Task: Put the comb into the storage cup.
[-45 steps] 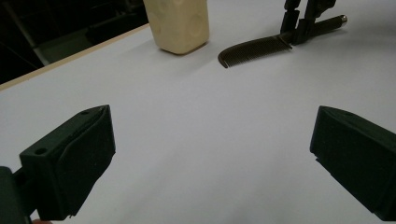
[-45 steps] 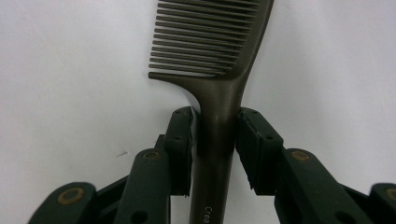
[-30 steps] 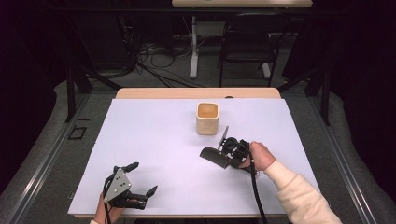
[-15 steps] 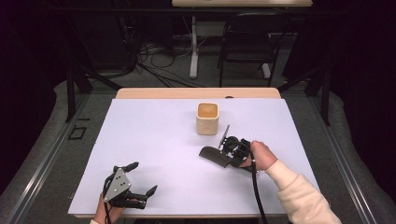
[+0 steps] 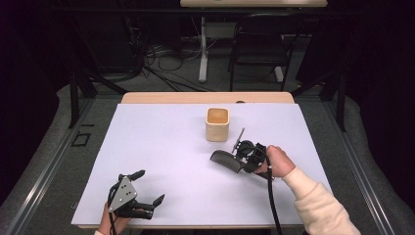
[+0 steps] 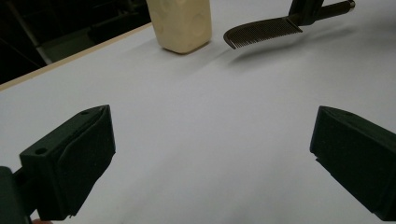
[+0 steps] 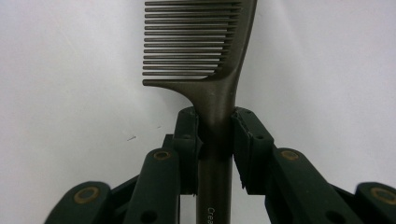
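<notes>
A dark comb [image 5: 226, 160] hangs just above the white table sheet [image 5: 161, 142], right of centre, with its teeth end pointing left. My right gripper [image 5: 243, 157] is shut on its handle. In the right gripper view the pads [image 7: 189, 135] clamp the handle just below the comb's teeth [image 7: 196, 42]. A cream cup [image 5: 217, 124] stands upright just behind the comb. My left gripper [image 5: 149, 186] rests open near the front left edge with nothing between its fingers. The left gripper view looks across the sheet to the cup [image 6: 181, 23] and the comb [image 6: 261, 31], with my left gripper [image 6: 215, 158] wide apart.
The table's wooden back edge [image 5: 205, 98] lies beyond the sheet. Dark floor, cables and chair legs [image 5: 254, 54] are behind it. A cable [image 5: 271, 200] trails from the right gripper along the person's cream sleeve [image 5: 318, 210].
The right gripper with the comb has edged very slightly away from the front edge. The left gripper has stayed where it was.
</notes>
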A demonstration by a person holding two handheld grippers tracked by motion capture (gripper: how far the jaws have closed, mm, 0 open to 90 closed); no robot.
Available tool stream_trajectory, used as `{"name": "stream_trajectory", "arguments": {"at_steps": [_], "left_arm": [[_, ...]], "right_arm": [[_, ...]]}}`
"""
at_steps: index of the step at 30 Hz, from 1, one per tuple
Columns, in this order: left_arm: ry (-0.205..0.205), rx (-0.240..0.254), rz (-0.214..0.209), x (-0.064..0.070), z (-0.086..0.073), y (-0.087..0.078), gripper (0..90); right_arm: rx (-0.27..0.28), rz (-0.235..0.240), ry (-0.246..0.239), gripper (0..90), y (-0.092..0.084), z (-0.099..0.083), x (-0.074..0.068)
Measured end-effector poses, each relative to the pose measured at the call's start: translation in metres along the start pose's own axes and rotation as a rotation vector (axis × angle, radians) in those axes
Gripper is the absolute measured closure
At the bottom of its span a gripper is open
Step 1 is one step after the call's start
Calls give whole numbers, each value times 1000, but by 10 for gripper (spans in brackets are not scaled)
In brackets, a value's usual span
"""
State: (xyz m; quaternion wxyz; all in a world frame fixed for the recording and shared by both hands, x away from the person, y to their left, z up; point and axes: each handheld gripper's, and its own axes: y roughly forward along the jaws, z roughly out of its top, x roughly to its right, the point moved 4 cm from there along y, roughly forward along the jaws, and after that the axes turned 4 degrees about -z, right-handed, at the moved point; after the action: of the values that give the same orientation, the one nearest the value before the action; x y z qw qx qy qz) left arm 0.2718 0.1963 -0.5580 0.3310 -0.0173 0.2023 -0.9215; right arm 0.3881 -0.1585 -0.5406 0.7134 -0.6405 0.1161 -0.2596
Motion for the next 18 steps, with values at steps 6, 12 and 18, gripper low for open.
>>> {"name": "stream_trajectory", "arguments": {"at_steps": [6, 12, 18], "left_arm": [[-2, -1, -1, 0, 0, 0, 1], [-1, -2, 0, 0, 0, 0, 1], [1, 0, 2, 0, 0, 0, 1]], "right_arm": [[18, -6, 9, 723, -2, 0, 2], [21, -5, 8, 723, -5, -1, 3], [37, -11, 5, 723, -5, -2, 5]]}}
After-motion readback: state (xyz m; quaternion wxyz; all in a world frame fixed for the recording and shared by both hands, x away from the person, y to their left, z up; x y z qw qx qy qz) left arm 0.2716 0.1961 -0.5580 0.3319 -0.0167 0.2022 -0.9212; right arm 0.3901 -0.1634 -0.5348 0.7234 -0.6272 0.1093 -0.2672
